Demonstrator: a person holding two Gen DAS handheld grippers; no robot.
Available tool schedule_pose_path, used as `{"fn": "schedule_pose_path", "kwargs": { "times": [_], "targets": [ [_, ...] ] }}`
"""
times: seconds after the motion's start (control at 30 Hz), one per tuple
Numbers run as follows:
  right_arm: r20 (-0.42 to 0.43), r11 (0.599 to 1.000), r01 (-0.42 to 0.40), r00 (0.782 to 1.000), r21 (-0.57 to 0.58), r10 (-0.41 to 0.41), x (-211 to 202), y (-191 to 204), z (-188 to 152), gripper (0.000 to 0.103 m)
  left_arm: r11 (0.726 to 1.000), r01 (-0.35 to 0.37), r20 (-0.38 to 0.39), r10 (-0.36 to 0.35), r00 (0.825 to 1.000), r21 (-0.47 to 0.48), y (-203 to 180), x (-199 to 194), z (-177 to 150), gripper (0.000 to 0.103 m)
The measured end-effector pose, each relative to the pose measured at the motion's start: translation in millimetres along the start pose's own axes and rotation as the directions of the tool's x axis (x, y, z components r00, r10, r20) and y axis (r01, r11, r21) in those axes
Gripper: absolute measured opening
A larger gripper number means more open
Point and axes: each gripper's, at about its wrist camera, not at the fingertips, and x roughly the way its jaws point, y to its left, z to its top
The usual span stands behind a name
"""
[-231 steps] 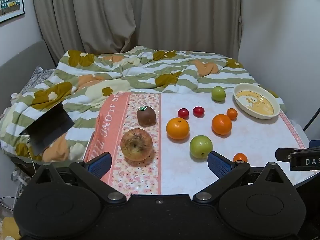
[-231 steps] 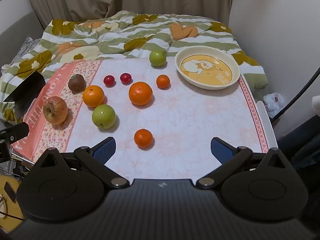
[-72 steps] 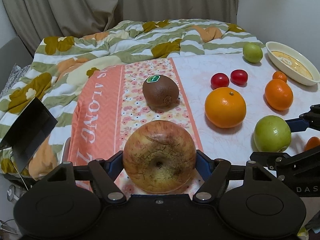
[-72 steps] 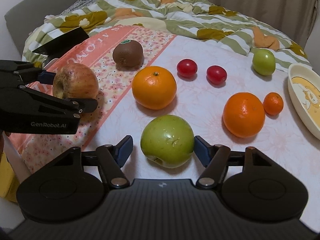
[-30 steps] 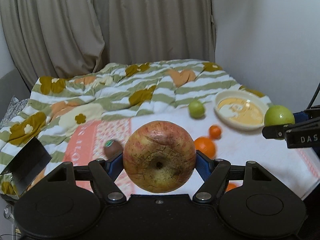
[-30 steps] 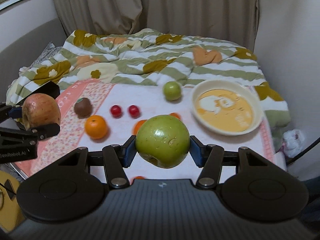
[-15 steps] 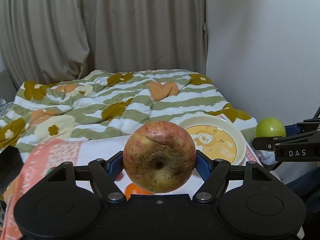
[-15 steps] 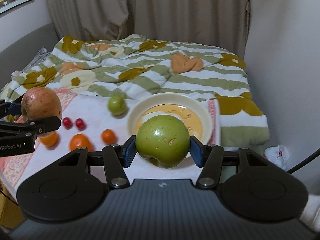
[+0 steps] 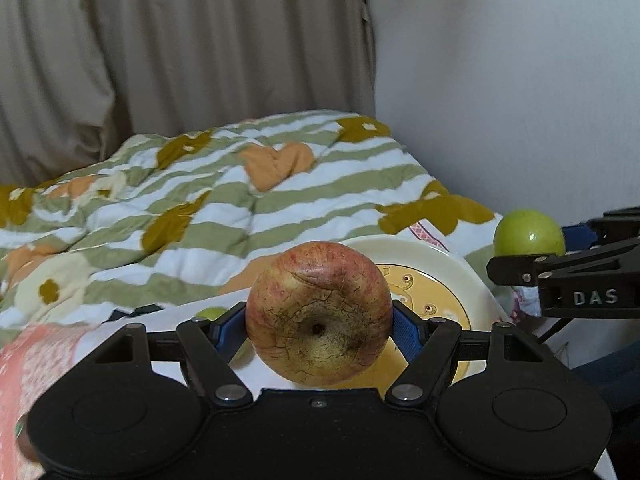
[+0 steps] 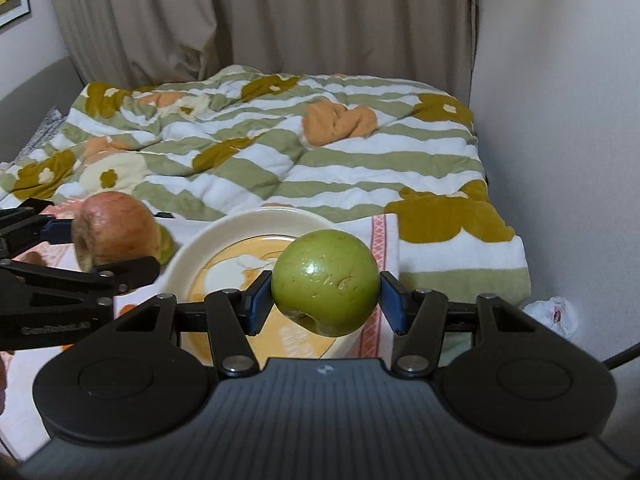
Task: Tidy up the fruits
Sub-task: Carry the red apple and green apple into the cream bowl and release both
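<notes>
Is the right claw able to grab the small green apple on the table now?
Probably not. The right claw is already shut on a big green apple, and the small green apple sits behind the left claw's red apple.

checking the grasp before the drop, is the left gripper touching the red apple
Touching. The left wrist view shows the red apple clamped off the table in the left gripper, both blue pads pressed against its sides with no gap, in front of the bowl.

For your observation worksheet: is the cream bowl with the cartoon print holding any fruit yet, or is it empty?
Empty, as far as shown. The bowl shows only its print; the green apple and the red apple are held in the grippers. Both apples hide part of the bowl.
</notes>
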Motion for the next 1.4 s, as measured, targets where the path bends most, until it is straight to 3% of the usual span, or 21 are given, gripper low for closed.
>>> {"fn": "schedule_pose_path", "kwargs": {
  "times": [0.33,0.67,0.73,0.77,0.8,1.13,1.4],
  "targets": [
    [-0.041,0.999,0.031,0.999,0.043,-0.030,37,-20,6,0.071,0.990,0.025,-0.065,-0.017,0.998,0.135,-20,72,9,0.077],
    [-0.049,0.995,0.054,0.998,0.078,-0.050,44,-28,6,0.071,0.985,0.051,-0.091,-0.036,0.995,0.165,-28,97,11,0.077],
    [-0.049,0.995,0.057,0.997,0.080,-0.053,44,-29,7,0.071,0.982,0.038,-0.054,-0.028,0.998,0.186,-30,94,11,0.083],
    [-0.048,0.995,0.059,0.997,0.082,-0.055,43,-29,7,0.071,0.980,0.034,-0.039,-0.027,0.999,0.196,-31,91,13,0.098],
    [-0.047,0.995,0.060,0.997,0.083,-0.056,43,-29,8,0.071,0.979,0.037,-0.037,-0.030,0.999,0.200,-31,89,15,0.103],
    [-0.044,0.996,0.047,0.998,0.070,-0.044,40,-23,10,0.071,0.988,0.070,-0.072,-0.060,0.996,0.139,-13,61,1,0.103],
    [-0.071,0.998,-0.019,0.997,-0.059,0.015,62,3,-1,0.071,0.997,0.056,-0.087,-0.050,0.995,0.062,13,32,-18,0.103]
  ]
}}
